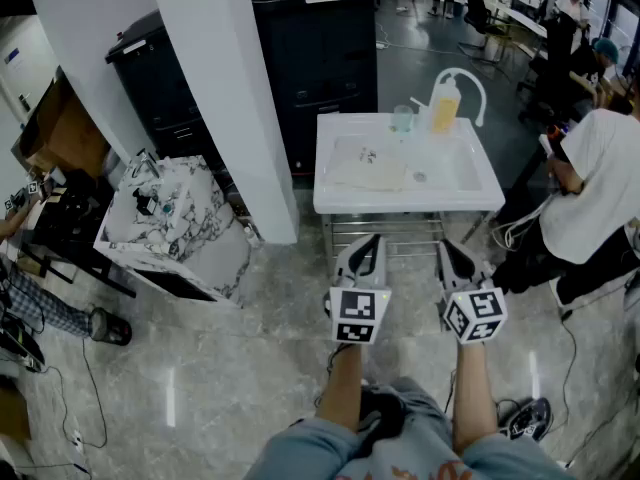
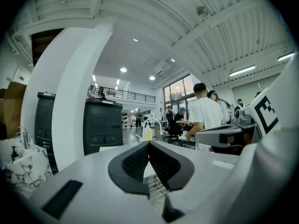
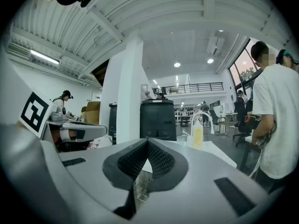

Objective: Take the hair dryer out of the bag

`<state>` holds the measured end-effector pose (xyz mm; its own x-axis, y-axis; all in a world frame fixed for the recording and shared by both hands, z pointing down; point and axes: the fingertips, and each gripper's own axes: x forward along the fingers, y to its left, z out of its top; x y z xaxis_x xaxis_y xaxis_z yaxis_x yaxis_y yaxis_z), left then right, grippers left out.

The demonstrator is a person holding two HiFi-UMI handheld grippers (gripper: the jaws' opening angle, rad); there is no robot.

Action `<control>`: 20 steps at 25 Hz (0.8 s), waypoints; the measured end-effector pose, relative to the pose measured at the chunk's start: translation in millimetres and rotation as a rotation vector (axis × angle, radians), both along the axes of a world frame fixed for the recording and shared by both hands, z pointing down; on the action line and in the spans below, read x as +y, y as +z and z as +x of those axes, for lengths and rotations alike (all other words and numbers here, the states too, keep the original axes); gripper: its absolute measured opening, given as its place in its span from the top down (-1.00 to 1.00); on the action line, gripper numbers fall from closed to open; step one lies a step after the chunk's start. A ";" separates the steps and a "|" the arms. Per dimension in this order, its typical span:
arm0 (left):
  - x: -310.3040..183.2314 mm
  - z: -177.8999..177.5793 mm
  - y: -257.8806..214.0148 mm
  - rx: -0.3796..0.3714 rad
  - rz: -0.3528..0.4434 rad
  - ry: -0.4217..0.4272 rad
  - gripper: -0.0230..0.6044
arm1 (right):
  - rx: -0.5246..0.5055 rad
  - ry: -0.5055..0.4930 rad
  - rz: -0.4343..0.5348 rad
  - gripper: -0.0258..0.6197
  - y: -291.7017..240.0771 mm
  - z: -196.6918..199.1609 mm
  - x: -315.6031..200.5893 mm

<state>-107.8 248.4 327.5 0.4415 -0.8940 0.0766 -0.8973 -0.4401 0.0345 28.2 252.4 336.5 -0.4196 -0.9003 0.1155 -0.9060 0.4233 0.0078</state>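
A white basin-top table point(image 1: 330, 200) stands just ahead of me in the head view. A pale flat bag point(image 1: 368, 166) lies on it; no hair dryer can be made out. My left gripper point(image 1: 372, 240) and right gripper point(image 1: 447, 246) hover side by side in front of the table's near edge, both level and short of the bag. In the left gripper view, the left gripper point(image 2: 149, 143) has its dark pads pressed together with nothing between them. The right gripper point(image 3: 147, 141) looks the same in the right gripper view, shut and empty.
A yellow bottle point(image 1: 444, 108), a clear cup point(image 1: 402, 118) and a curved white faucet point(image 1: 478, 88) stand at the table's back. A white pillar point(image 1: 225, 98), black cabinet point(image 1: 320, 58) and marble-patterned box point(image 1: 170, 218) are to the left. A seated person point(image 1: 600, 188) is to the right.
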 end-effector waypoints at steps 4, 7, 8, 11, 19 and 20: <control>-7.7 -2.3 -0.2 0.005 -0.007 -0.002 0.92 | 0.016 -0.003 -0.002 0.92 1.9 -0.9 -6.3; -13.6 -2.3 -1.4 0.016 -0.011 0.000 0.92 | -0.002 0.020 -0.002 0.92 -0.8 3.9 -11.6; -15.3 -0.5 -2.0 0.018 -0.009 0.004 0.92 | -0.006 0.033 -0.003 0.92 -1.7 7.5 -13.6; -19.9 4.1 -5.5 0.023 -0.002 0.015 0.92 | -0.020 0.060 -0.001 0.92 -5.8 17.9 -17.3; -30.6 10.9 -9.2 0.046 -0.011 0.043 0.92 | -0.023 0.088 -0.006 0.92 -11.9 34.9 -20.4; -31.8 12.5 -9.5 0.045 -0.012 0.050 0.92 | -0.020 0.090 -0.005 0.92 -12.0 36.7 -20.5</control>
